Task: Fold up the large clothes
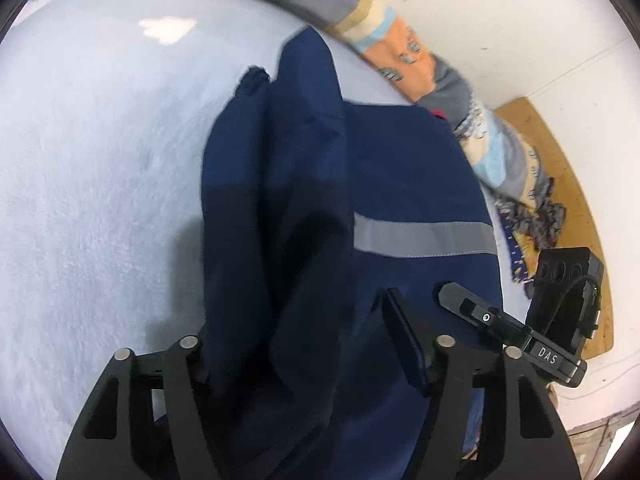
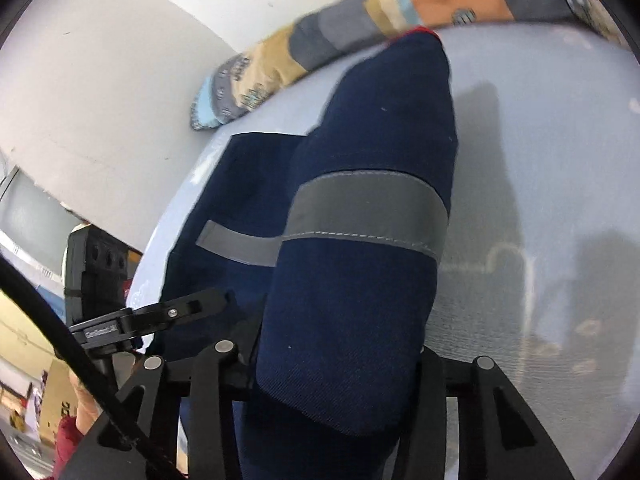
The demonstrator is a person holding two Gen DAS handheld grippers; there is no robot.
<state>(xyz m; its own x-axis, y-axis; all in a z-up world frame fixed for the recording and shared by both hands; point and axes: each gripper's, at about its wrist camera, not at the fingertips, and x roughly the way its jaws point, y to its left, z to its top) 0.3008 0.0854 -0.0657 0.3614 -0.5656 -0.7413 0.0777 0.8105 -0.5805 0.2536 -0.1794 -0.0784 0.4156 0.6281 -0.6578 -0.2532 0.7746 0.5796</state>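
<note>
A navy work garment (image 1: 400, 168) with a grey reflective band (image 1: 424, 236) lies on a pale blue bed sheet (image 1: 100, 180). In the left wrist view a raised fold of it stands between the fingers of my left gripper (image 1: 296, 316) and hides the left finger. The right pad (image 1: 400, 340) shows bare, a little apart from the fold. In the right wrist view a thick fold of the garment (image 2: 352, 300), crossed by the grey band (image 2: 368, 208), fills the jaws of my right gripper (image 2: 340, 344) and covers both fingertips. Each gripper shows at the edge of the other's view.
A patchwork quilt (image 1: 400, 48) runs along the bed's far edge against a white wall (image 1: 520, 20). A wooden board (image 1: 560, 152) lies beyond the quilt. A person's red sleeve (image 2: 68, 440) shows at the lower left of the right wrist view.
</note>
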